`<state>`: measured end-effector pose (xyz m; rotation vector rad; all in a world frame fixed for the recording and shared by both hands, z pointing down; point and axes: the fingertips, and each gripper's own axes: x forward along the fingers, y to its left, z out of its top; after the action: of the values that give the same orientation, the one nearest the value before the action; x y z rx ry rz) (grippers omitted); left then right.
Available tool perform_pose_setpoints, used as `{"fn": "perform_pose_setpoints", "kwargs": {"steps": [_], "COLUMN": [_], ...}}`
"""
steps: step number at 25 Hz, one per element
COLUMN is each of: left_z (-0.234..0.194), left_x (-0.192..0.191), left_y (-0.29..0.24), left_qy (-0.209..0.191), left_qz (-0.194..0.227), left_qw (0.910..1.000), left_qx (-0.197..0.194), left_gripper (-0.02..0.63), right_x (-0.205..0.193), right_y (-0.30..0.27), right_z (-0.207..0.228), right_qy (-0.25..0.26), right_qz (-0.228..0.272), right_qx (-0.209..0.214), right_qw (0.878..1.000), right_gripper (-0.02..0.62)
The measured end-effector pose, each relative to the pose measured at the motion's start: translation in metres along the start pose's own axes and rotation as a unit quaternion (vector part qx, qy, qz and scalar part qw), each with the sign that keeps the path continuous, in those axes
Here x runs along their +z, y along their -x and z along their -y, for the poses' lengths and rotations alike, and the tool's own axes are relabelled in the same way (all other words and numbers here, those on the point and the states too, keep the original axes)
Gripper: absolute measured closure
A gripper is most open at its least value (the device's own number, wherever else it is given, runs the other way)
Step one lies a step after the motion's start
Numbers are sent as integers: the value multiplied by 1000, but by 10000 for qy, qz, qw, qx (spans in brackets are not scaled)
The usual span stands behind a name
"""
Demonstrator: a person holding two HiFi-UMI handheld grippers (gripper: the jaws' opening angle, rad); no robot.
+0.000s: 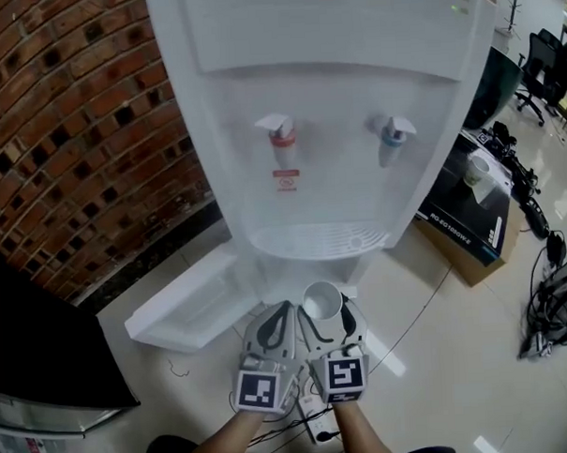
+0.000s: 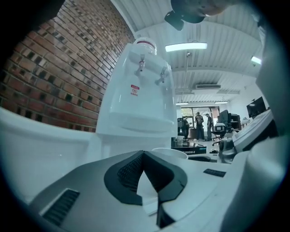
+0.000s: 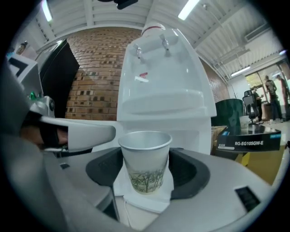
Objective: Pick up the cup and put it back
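Observation:
A white paper cup (image 1: 322, 301) with a green tree print stands upright between the jaws of my right gripper (image 1: 326, 315), which is shut on it, low in front of the water dispenser (image 1: 335, 125). In the right gripper view the cup (image 3: 145, 161) fills the gap between the dark pads, in front of the dispenser's front. My left gripper (image 1: 278, 317) is right beside it on the left, its jaws together and holding nothing. In the left gripper view the pad tips meet (image 2: 144, 156) and the cup's rim (image 2: 170, 152) shows just behind.
The dispenser has a red tap (image 1: 281, 136), a blue tap (image 1: 392, 136) and a drip tray (image 1: 317, 240). A brick wall (image 1: 64, 137) is at left, with a black cabinet (image 1: 35, 344) below. A black box (image 1: 471, 213) and cables (image 1: 554, 303) lie at right.

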<state>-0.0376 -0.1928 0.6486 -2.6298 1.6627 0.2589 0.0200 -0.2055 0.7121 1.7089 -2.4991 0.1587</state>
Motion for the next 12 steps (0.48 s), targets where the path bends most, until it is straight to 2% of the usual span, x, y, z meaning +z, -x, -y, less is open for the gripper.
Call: {"fn": "perform_pose_setpoints", "kwargs": {"steps": [4,12], "left_z": [9,18], "left_x": [19,49], "left_y": [13,23], "left_qy": [-162,-166], "left_qz": [100,265], "left_qw": [9998,9994], "left_qx": [-84,-142], "left_gripper": [604,604], "right_x": [31,80], "right_y": [28,45], "right_z": [-8,-15], "right_qy": [-33,354], "right_qz": [75,260], "right_qx": [-105,-51], "right_qw": [9999,9990], "right_gripper": [276,275]}}
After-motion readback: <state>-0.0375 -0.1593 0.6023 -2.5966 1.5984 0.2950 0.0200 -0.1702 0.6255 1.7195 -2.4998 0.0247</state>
